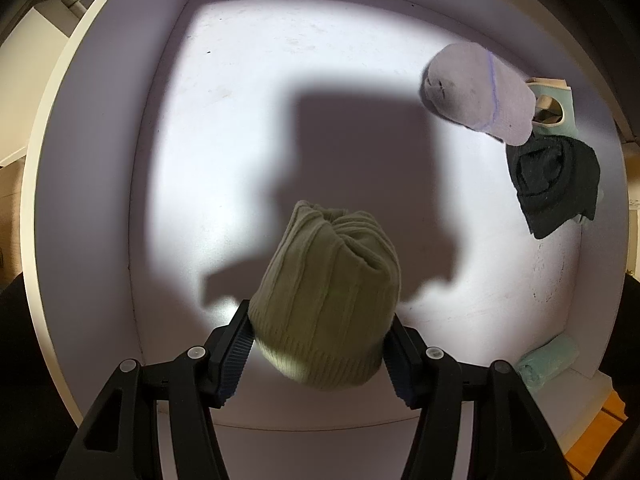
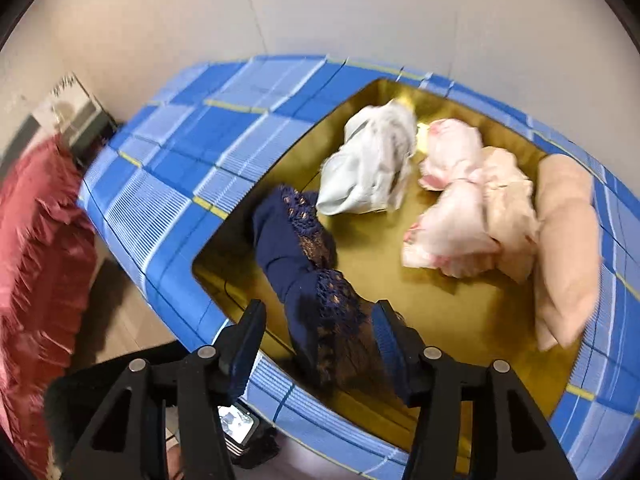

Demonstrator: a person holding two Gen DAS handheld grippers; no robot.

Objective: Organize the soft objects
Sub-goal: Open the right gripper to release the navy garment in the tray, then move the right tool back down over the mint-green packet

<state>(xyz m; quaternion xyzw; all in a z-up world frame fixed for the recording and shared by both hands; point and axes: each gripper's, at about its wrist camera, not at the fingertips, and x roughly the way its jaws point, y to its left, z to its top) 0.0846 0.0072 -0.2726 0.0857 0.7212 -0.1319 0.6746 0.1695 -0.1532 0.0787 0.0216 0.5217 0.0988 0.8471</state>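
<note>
Left wrist view looks straight down into a white drawer (image 1: 100, 184), lit by a bright patch on its floor; the left gripper (image 1: 318, 346) stands about half open with its ribbed pads pressed against both sides of an olive-green rolled sock bundle (image 1: 328, 300), which hangs between them above the drawer floor and casts a dark shadow there. Near the right wall of the drawer lies a lilac-grey rolled sock (image 1: 478, 94); just below it and touching it is a black folded sock (image 1: 554, 184); a pale mint piece (image 1: 560, 104) shows partly from behind those two, and another mint rolled sock (image 1: 550, 364) lies in the lower right corner, well apart from the others.

Right wrist view faces a blue plaid fabric storage box (image 2: 168, 168) with a gold lining; the right gripper (image 2: 320, 344) is partly open over the near rim, and a navy lace garment (image 2: 308, 280) lies between the fingers, draped on the box floor; it brushes the right pad (image 2: 386, 340), while the left pad stands clear of it, so the cloth is not pinched. Deeper in the box lie a pale grey-white bundle (image 2: 370, 164), a pink-trimmed white piece (image 2: 452, 200), a cream ruffled piece (image 2: 508, 208) touching it, and a peach folded piece (image 2: 564, 248) against the right wall; a red ruffled fabric (image 2: 36, 248) hangs at the left, outside the box.
</note>
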